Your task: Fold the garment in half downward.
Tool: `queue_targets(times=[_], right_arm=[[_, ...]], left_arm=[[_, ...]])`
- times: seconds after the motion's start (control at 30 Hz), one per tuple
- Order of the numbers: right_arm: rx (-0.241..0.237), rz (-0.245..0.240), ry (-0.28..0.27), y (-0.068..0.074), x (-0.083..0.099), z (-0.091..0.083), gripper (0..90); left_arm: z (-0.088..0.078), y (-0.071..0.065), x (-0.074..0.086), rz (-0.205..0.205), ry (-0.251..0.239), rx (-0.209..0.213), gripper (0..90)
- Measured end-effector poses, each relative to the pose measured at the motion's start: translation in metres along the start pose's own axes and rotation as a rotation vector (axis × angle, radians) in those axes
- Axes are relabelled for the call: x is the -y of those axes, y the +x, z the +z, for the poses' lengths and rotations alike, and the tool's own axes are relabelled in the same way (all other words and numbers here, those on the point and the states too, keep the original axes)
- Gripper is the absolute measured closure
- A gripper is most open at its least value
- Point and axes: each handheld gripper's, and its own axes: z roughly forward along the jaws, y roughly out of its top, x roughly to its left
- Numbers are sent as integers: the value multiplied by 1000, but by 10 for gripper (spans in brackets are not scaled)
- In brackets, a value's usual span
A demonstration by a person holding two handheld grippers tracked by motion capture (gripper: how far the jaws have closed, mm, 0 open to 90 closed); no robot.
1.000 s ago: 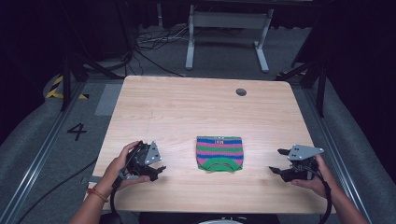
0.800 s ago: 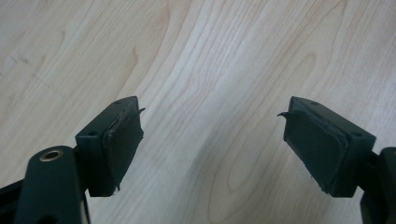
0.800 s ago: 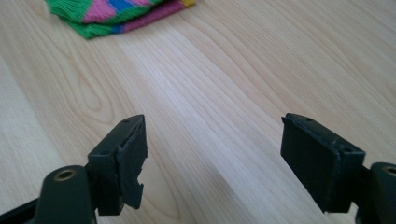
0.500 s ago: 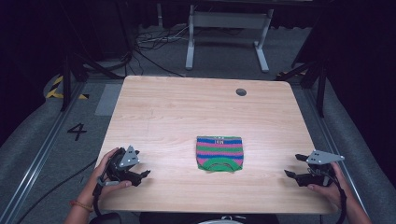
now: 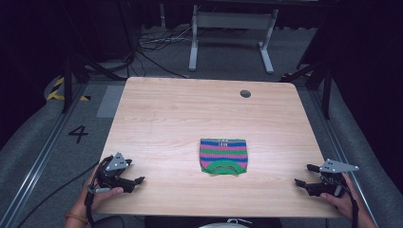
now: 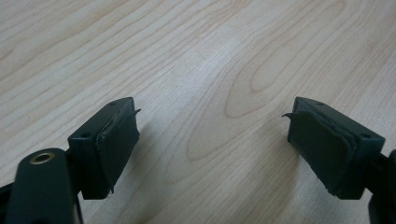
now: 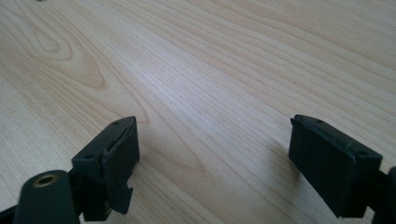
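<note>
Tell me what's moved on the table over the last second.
Both claws pulled away from the folded striped garment toward the table's near corners: the left claw out to the left, the right claw out to the right. Both are open and empty. The garment stayed put.

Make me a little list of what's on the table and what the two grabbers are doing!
table: light wood table, a small round hole near its far edge
cloth: striped folded cloth, pink, green and blue, lying flat near the middle front
left gripper: near the front left corner, fingers open, holding nothing
right gripper: near the front right corner, fingers open, holding nothing
</note>
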Motion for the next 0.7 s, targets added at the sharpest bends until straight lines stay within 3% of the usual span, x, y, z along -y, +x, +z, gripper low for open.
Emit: queue_targets(times=[0.03, 0.7], right_arm=[[1, 1, 2, 0, 0, 0, 163], [3, 6, 3, 0, 0, 1, 154]], left_arm=[[0, -1, 0, -15, 0, 5, 155], [0, -2, 1, -44, 2, -28, 147]])
